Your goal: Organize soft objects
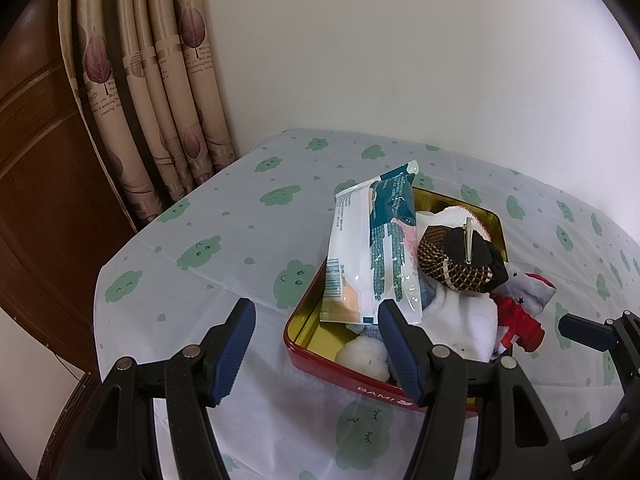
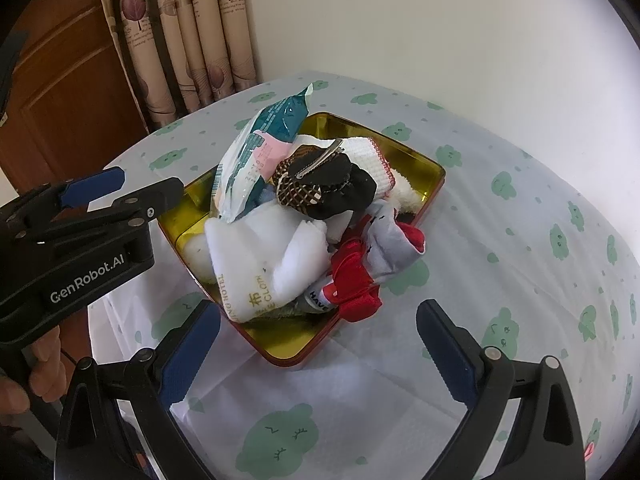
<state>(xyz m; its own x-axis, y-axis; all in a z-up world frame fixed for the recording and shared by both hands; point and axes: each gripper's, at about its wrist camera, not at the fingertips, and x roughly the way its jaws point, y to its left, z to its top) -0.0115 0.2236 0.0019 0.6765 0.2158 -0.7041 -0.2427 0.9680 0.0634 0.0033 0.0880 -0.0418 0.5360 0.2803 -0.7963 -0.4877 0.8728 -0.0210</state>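
A red tin (image 1: 376, 386) (image 2: 434, 168) with a gold inside sits on the table, piled with soft things. A teal and white wipes pack (image 1: 372, 248) (image 2: 256, 148) leans at its left. A brown checked hair clip (image 1: 456, 258) (image 2: 312, 178) lies on top, above a white cloth (image 1: 464, 316) (image 2: 260, 256). A red and white sock (image 1: 520, 308) (image 2: 360, 276) spills over the tin's edge. My left gripper (image 1: 316, 344) (image 2: 120, 188) is open at the tin's near left corner, holding nothing. My right gripper (image 2: 318, 354) is open and empty just short of the tin; one of its fingers (image 1: 586, 334) shows at the right.
The table wears a white cloth (image 1: 224, 240) (image 2: 520, 240) with green cloud faces. Patterned curtains (image 1: 160, 92) (image 2: 192, 32) and a brown wooden door (image 1: 40, 184) (image 2: 68, 92) stand at the back left. A hand (image 2: 36, 376) grips the left tool.
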